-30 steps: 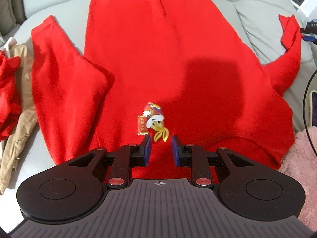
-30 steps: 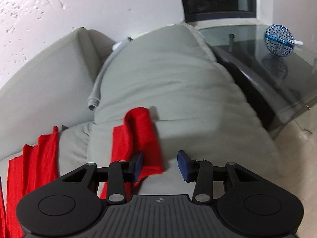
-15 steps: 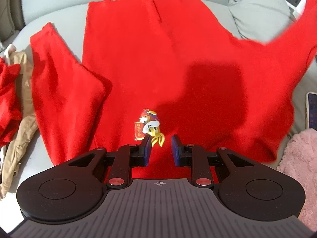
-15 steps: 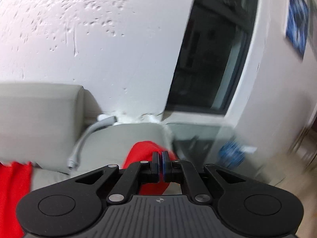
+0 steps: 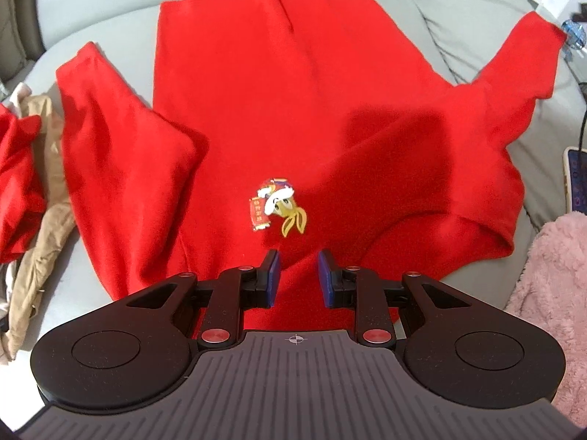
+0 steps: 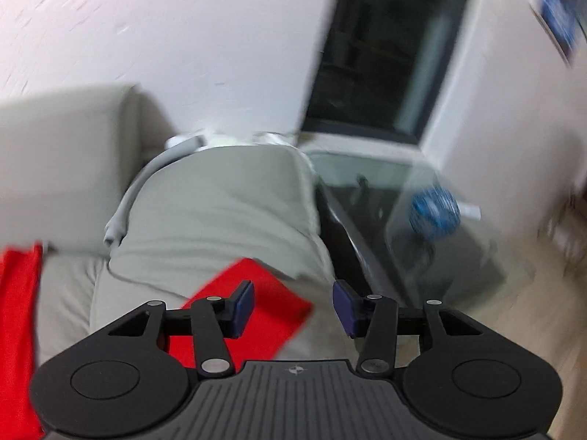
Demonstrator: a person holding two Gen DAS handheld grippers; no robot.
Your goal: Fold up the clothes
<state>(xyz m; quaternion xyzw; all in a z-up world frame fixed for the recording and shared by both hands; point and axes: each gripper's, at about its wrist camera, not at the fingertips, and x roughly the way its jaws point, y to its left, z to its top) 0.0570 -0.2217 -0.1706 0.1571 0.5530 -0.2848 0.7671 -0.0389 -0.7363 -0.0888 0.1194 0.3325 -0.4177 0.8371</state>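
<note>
1. The left tongs [image 5: 295, 278] hung over the near edge of the red top [image 5: 279, 102], their pads a little apart and pinching nothing; the tongs' body hid the cloth directly under them.
2. Just beyond the pads sat a small cartoon print [image 5: 277, 207], its lettering too small to read.
3. The top lay spread flat on the grey sofa [image 5: 102, 29]. One sleeve [image 5: 121, 168] was folded in along the picture's left, the other [image 5: 513, 69] stretched out to the right.
4. At the left edge a tan garment [image 5: 40, 220] and more red cloth [image 5: 18, 179] were cut off; at the right a pink fluffy thing [image 5: 550, 293] and a phone-like object [image 5: 576, 176] were only partly seen.
5. The right tongs [image 6: 293, 310] had just been opening and stood spread, empty. A sleeve end [image 6: 268, 293] lay below them on the cushion [image 6: 220, 212], partly hidden by the left finger.
6. That view was blurred. Farther off were a grey hose [image 6: 128, 198], a glass table [image 6: 403, 201] with a smeared blue ball [image 6: 434, 214], and a dark window [image 6: 385, 55].
</note>
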